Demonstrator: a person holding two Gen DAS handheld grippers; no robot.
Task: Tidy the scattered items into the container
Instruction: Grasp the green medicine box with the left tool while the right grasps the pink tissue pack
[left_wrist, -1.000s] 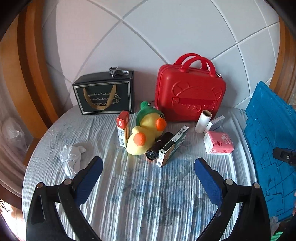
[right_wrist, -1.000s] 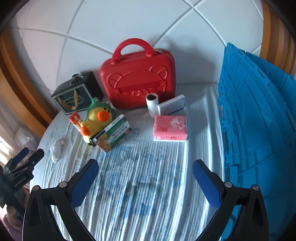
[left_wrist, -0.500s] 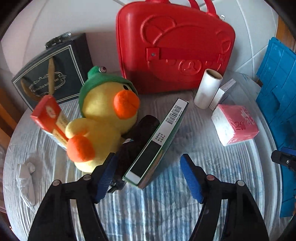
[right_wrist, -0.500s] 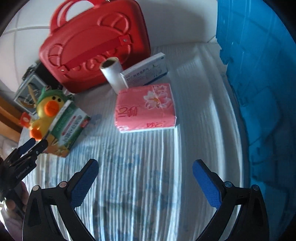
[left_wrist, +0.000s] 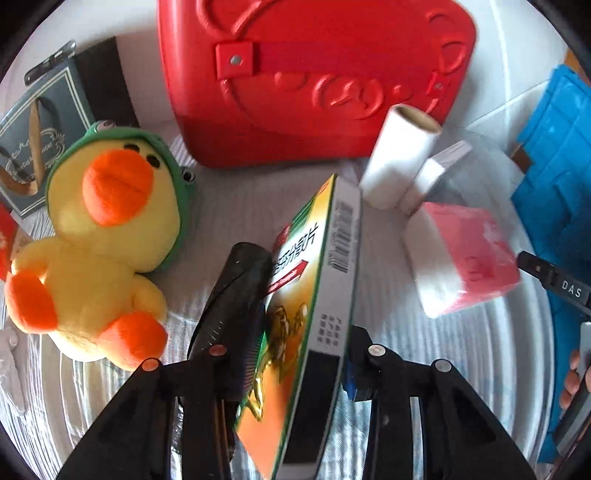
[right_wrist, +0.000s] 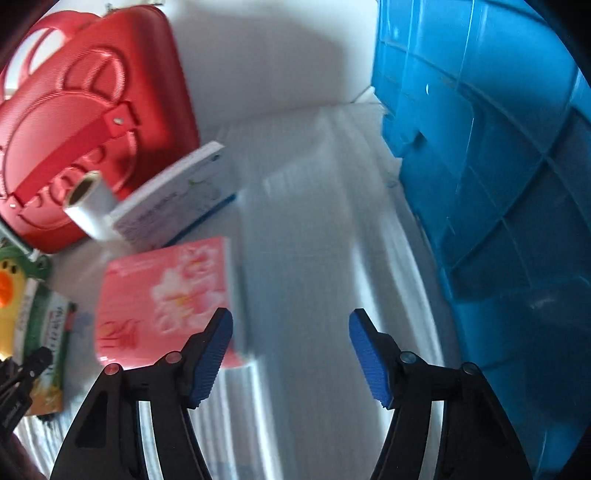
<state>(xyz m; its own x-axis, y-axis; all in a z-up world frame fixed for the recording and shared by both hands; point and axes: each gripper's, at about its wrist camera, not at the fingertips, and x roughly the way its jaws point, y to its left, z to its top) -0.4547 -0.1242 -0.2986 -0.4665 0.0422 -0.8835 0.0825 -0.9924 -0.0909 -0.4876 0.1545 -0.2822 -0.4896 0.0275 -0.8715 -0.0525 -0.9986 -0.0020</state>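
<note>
I see my left claw (left_wrist: 291, 373) closing narrow around the box (left_wrist: 314, 317) on the striped tabletop (right_wrist: 314, 258), right claw (right_wrist: 291, 354) half-closed over bare cloth beside the blue crate (right_wrist: 498, 184).

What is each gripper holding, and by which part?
Left gripper, whose jaws have just been closing, pinches the green box by its near end. Right gripper, jaws also just closing, holds nothing.

Daylight, bright, slightly washed out. Your left view is sharp in the middle: box (left_wrist: 325, 295) print readable, duck (left_wrist: 103, 236) crisp; pink pack (left_wrist: 465, 258) smeared. Your right view is motion-blurred throughout, striped cloth (right_wrist: 314, 258) streaked, case (right_wrist: 85, 122) soft. Soft shadow on wall behind case. Both views bow strongly, with black corners.
</note>
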